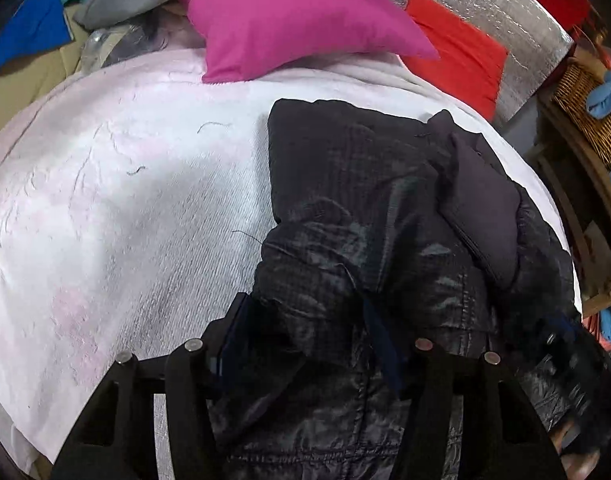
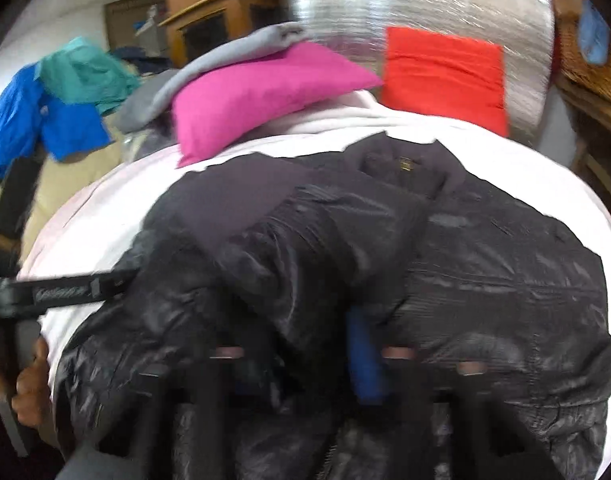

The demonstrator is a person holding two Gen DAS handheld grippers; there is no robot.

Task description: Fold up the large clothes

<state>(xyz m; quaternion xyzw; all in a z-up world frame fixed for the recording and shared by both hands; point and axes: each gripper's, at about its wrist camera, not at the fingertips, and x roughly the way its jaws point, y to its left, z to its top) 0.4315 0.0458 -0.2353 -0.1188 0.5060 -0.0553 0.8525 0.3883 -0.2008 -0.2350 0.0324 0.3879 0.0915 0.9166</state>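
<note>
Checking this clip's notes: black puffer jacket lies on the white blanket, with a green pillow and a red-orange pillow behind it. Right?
Not quite. The pillow is pink, not green, as the right wrist view shows. The black puffer jacket does lie on the white blanket, with the red-orange pillow behind.

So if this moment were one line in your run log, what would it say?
task: fold large clothes | item: black jacket on white blanket | left gripper: jacket fabric between fingers | right gripper: same, blurred
</note>
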